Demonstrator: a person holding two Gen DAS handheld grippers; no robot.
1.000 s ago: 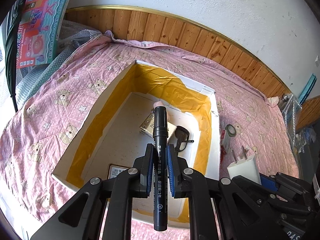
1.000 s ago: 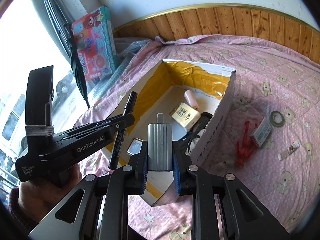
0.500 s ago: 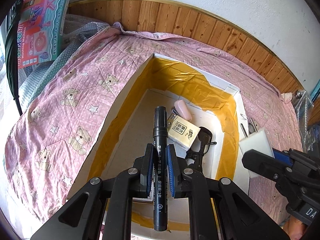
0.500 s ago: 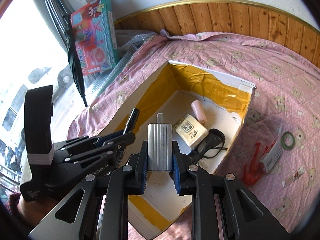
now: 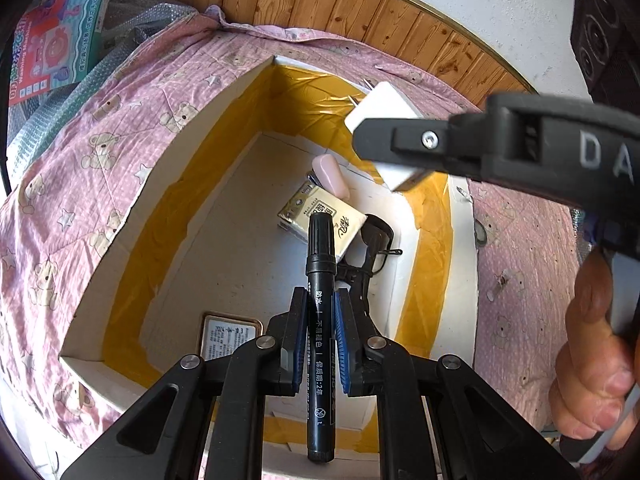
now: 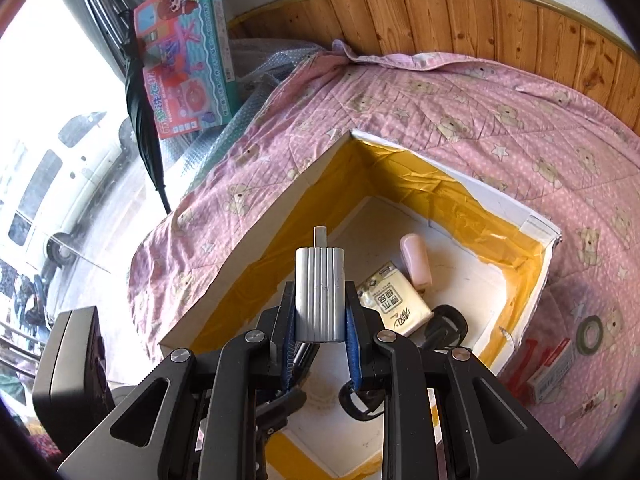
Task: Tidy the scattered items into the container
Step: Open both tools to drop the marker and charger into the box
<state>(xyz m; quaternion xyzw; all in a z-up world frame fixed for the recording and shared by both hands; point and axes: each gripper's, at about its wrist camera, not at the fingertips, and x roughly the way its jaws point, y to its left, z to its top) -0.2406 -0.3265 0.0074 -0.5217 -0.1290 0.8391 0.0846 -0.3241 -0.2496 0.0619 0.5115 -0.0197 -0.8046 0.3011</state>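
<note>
Pink bear-print quilt (image 6: 460,120) under yellow-taped white box (image 5: 192,184). Inside box: tissue pack (image 6: 394,306), pink case (image 6: 416,264). Above box: left gripper (image 5: 322,340) pinching black marker (image 5: 320,312), printed "2年"; right gripper (image 6: 320,328) clamping white charger (image 6: 320,292).

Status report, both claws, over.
Left claw shut on marker. Right claw shut on charger. Both over box. Nothing blocking.

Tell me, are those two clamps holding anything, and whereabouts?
Left hand-held gripper grips a black marker around its lower barrel. Right hand-held gripper pinches a white plug-in charger by its ribbed sides.
</note>
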